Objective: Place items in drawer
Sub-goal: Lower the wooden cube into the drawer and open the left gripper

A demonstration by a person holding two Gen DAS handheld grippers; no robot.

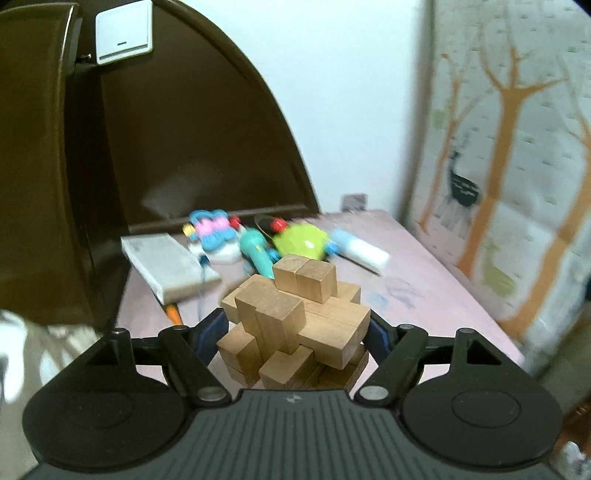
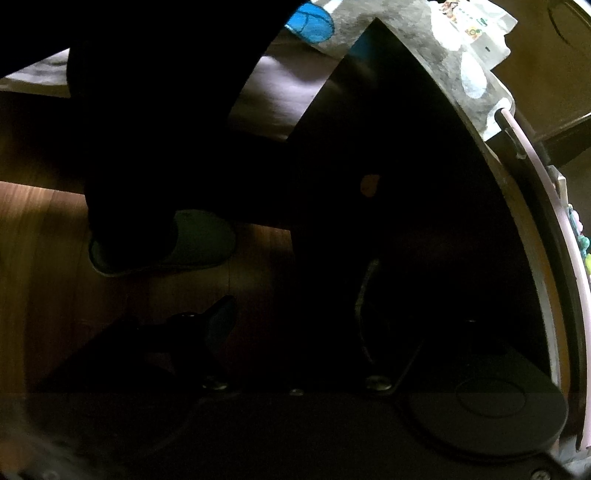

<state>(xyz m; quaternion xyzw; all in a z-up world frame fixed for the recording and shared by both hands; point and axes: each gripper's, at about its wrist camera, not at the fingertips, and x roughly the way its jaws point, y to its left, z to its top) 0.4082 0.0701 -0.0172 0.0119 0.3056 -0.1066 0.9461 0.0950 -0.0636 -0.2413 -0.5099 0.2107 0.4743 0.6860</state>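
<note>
My left gripper (image 1: 295, 332) is shut on a wooden interlocking block puzzle (image 1: 295, 325) and holds it above the pink tabletop (image 1: 424, 295). Behind it lie a white box (image 1: 166, 266), a pink and blue toy (image 1: 214, 232), a teal toy (image 1: 256, 251), a green toy (image 1: 301, 240) and a white tube (image 1: 364, 251). My right gripper (image 2: 295, 321) is in deep shadow beside the dark front of the cabinet (image 2: 406, 184). Its left finger (image 2: 218, 321) shows dimly. The right finger sits against a metal handle (image 2: 364, 314), and its grip cannot be made out.
A dark brown headboard (image 1: 184, 129) rises at the left with a white wall switch (image 1: 123, 31). A tree-print curtain (image 1: 517, 166) hangs at the right. In the right wrist view, a slippered foot (image 2: 166, 240) stands on the wood floor (image 2: 37, 258).
</note>
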